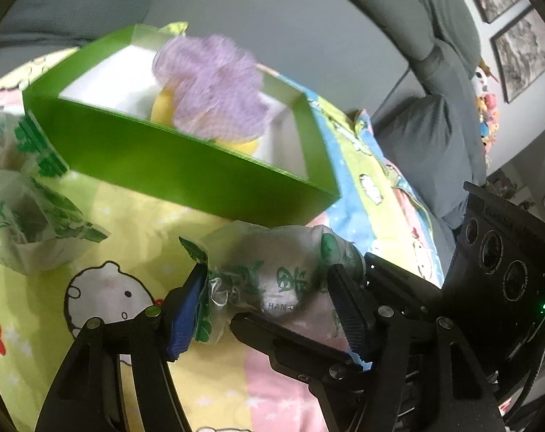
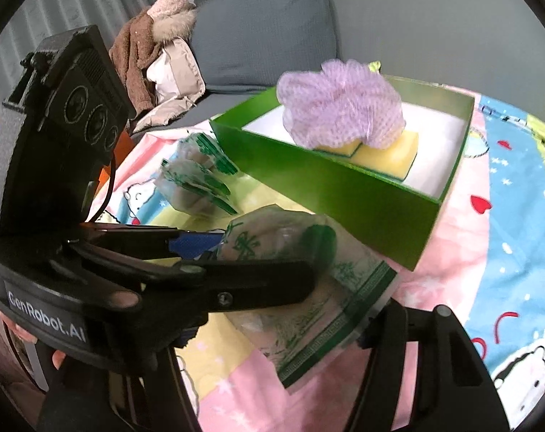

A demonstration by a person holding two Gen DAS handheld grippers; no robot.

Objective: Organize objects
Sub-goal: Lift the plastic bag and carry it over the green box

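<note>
Both hand-held grippers are clamped on one plastic-wrapped packet (image 1: 272, 273) with green printing. The left hand-held gripper (image 1: 268, 306) has it between its blue-padded fingers (image 1: 186, 309), pinching the crinkled wrapper at each end. The right hand-held gripper (image 2: 290, 309) reaches in from the other side; in the right wrist view the packet (image 2: 308, 288) sits between its fingers, with the left tool's black finger lying across the front of it, so the contact on the right tool's far pad is hard to make out.

The packet is just in front of a green box (image 1: 186, 169), close to its near wall. Whether it is raised off the cartoon-printed bedspread (image 1: 128, 237) I cannot tell. Inside the white-lined box lie a purple mesh bath puff (image 2: 340, 104) and, under it, yellow sponges (image 2: 387, 154). Two more similar packets (image 2: 196, 176) lie on the bedspread left of the box. Behind is a grey sofa (image 2: 265, 36) with a pile of coats (image 2: 153, 54) on it.
</note>
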